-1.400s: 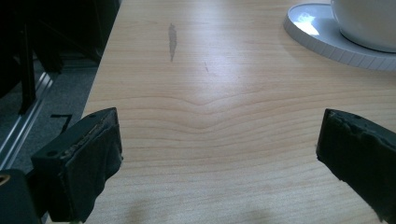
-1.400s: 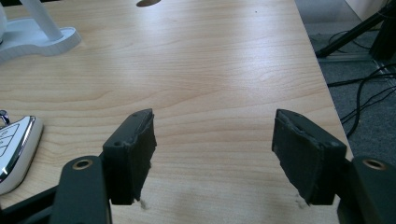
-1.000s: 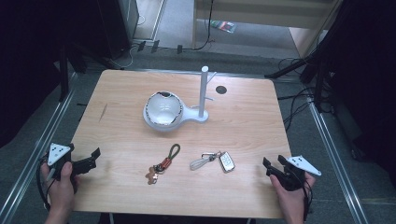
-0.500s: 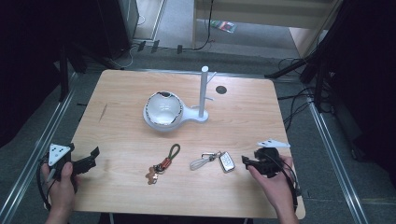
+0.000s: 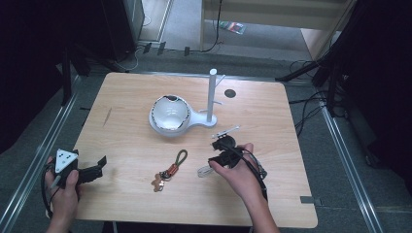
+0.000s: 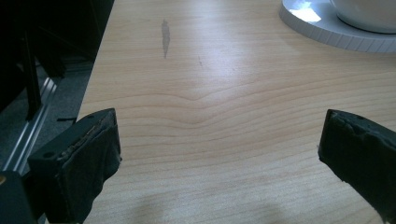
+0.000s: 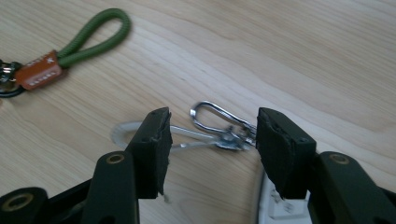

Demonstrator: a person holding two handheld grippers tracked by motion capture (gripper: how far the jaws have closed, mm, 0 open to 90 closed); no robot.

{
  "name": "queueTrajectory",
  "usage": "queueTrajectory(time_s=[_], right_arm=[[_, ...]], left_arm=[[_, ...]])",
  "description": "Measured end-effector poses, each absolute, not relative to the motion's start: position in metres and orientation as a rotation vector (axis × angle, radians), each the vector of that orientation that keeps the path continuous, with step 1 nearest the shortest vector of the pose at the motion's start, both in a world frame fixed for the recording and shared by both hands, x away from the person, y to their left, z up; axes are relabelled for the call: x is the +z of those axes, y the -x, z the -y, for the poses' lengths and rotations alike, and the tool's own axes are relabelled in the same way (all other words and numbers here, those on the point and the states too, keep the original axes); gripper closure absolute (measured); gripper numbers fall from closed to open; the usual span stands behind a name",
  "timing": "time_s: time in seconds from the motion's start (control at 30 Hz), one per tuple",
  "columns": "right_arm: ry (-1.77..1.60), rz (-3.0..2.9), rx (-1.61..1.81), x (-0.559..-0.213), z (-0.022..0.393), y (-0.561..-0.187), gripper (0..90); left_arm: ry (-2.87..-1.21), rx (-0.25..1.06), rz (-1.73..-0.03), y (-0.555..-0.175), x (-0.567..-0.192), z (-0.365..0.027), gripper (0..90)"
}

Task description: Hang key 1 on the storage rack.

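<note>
High view: the right tool (image 5: 219,149) hangs over the keys (image 5: 206,171) near the middle of the desk (image 5: 126,97), the person's right hand (image 5: 236,170) behind it. The keys lie flat on the desk, just right of a lanyard (image 5: 171,170) with a green loop. The left tool (image 5: 94,170) sits at the desk's near left corner in the left hand (image 5: 63,187), well apart from everything else. Farther back stand a white bowl (image 5: 169,114) and a white post (image 5: 212,94) on a shared white base.

Left gripper view: the left tool (image 6: 219,154) has its jaws spread wide with bare desk between them. The rim of the white base (image 6: 327,28) shows at top right.

Right gripper view: the right tool (image 7: 211,140) has its jaws partly apart, having just been closing. The keys' metal clip (image 7: 217,122) and ring lie on the desk between the jaws; the pads are not pressing on them. A white fob (image 7: 275,205) peeks out under the right jaw. The lanyard (image 7: 70,46) lies at upper left, apart from the keys.
</note>
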State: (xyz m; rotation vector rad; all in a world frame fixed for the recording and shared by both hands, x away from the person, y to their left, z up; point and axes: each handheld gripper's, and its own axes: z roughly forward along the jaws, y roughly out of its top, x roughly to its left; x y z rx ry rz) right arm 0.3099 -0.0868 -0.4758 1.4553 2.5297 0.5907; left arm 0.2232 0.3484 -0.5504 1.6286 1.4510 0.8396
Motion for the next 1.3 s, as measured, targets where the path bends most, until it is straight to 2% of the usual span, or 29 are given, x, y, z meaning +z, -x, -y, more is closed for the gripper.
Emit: queueTrajectory(time_s=[0.3, 0.73, 1.3], right_arm=[[-1.431, -2.587, 0.522, -0.495, 0.034, -0.314, 48.1], [-1.435, -2.645, 0.491, -0.506, -0.009, -0.315, 47.6], [-1.471, -2.664, 0.517, -0.507, -0.031, -0.318, 44.9]], left_arm=[[-1.638, 0.836, -1.446, -0.224, -0.550, -0.348, 0.0], [-1.640, 0.834, -1.438, -0.224, -0.550, -0.348, 0.0], [-1.638, 0.832, -1.436, -0.224, -0.550, -0.348, 0.0]])
